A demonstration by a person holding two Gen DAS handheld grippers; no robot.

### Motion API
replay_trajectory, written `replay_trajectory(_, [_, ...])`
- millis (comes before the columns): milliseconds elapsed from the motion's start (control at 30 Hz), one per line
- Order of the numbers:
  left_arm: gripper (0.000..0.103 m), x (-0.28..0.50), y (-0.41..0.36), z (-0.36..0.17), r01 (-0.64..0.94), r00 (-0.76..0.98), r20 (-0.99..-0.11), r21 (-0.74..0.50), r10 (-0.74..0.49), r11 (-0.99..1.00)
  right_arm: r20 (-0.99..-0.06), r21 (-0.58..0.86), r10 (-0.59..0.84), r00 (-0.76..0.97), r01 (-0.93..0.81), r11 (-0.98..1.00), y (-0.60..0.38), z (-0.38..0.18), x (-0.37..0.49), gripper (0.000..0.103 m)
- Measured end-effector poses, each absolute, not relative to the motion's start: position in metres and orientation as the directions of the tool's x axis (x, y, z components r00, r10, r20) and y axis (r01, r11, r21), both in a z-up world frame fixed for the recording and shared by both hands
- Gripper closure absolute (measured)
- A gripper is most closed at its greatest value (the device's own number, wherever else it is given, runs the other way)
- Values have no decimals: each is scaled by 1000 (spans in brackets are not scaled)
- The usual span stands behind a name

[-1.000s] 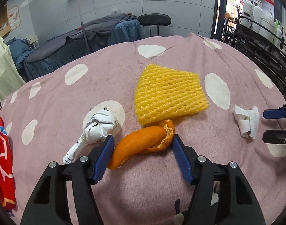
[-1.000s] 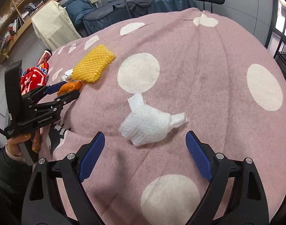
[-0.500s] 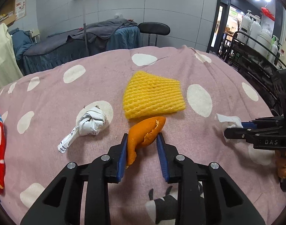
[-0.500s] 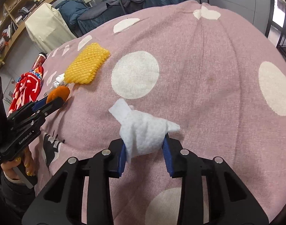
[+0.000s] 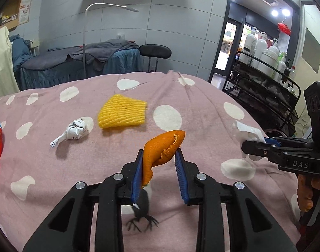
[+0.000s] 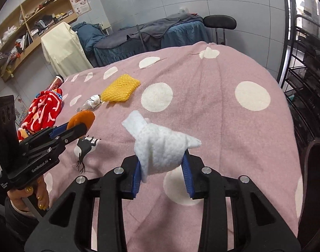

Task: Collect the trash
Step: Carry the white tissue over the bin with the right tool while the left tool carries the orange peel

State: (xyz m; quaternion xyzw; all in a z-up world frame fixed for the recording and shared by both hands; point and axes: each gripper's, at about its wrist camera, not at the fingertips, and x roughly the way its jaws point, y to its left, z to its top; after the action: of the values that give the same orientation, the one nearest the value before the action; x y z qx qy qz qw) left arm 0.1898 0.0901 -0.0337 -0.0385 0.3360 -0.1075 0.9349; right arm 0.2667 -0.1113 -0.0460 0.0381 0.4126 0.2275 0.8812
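My left gripper [image 5: 159, 161] is shut on an orange peel [image 5: 163, 149], lifted above the pink spotted blanket [image 5: 181, 96]. In the right wrist view that same peel [image 6: 82, 118] shows at the left gripper's tips. My right gripper [image 6: 162, 164] is shut on a crumpled white tissue [image 6: 160, 147], also raised off the blanket; the left wrist view shows this tissue [image 5: 249, 133] at the right edge. On the blanket lie a yellow foam fruit net [image 5: 122, 113] and a crumpled white wrapper [image 5: 75, 131].
A red patterned cloth [image 6: 43, 110] and a small can [image 6: 56, 80] lie at the blanket's left edge. A black wire rack with bottles [image 5: 262, 71] stands to the right. A covered bed [image 6: 151, 33] and a black stool [image 6: 219, 24] stand behind.
Both grippers closed from wide open, the left on the orange peel and the right on the tissue, then lifted them off the blanket and pulled back.
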Motion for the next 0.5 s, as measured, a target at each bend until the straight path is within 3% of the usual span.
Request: replay_trajectory(500, [73, 151, -3, -28, 342, 713, -578, -208, -397, 916, -626, 284, 331, 706, -189, 940, -232, -45, 188, 69])
